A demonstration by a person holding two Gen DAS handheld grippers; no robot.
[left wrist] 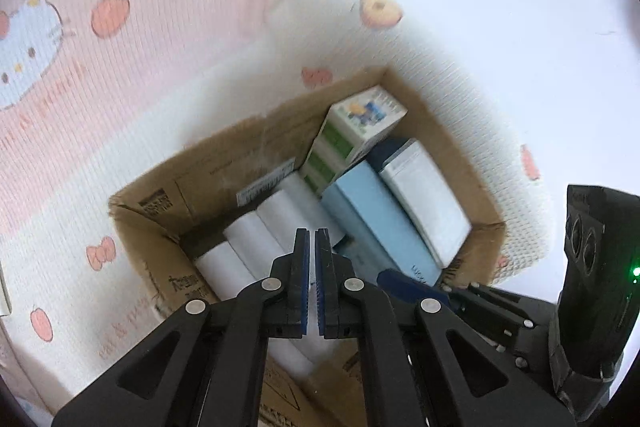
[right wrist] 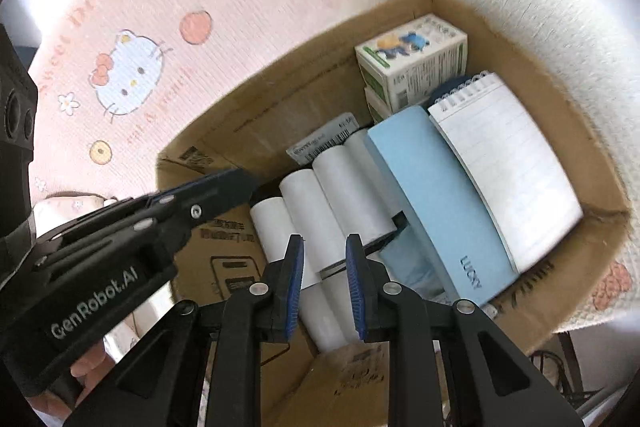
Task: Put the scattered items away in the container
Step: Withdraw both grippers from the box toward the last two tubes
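A cardboard box point(left wrist: 156, 227) point(right wrist: 248, 115) stands on a pink and white blanket. Inside lie several white paper rolls point(left wrist: 256, 239) point(right wrist: 340, 191), a light blue box point(left wrist: 376, 215) point(right wrist: 432, 195), a white spiral notepad point(left wrist: 424, 195) point(right wrist: 508, 163) and two stacked green-and-white cartons point(left wrist: 360, 123) point(right wrist: 416, 59). My left gripper point(left wrist: 312, 239) hovers over the rolls, jaws nearly together, holding nothing. It shows at the left in the right wrist view point(right wrist: 240, 183). My right gripper point(right wrist: 324, 247) is slightly open and empty above the rolls.
The blanket point(left wrist: 120, 67) point(right wrist: 160, 27) has cartoon cat, fruit and doughnut prints and folds up around the box's far and right sides. The right gripper's body point(left wrist: 592, 267) stands at the right of the left wrist view.
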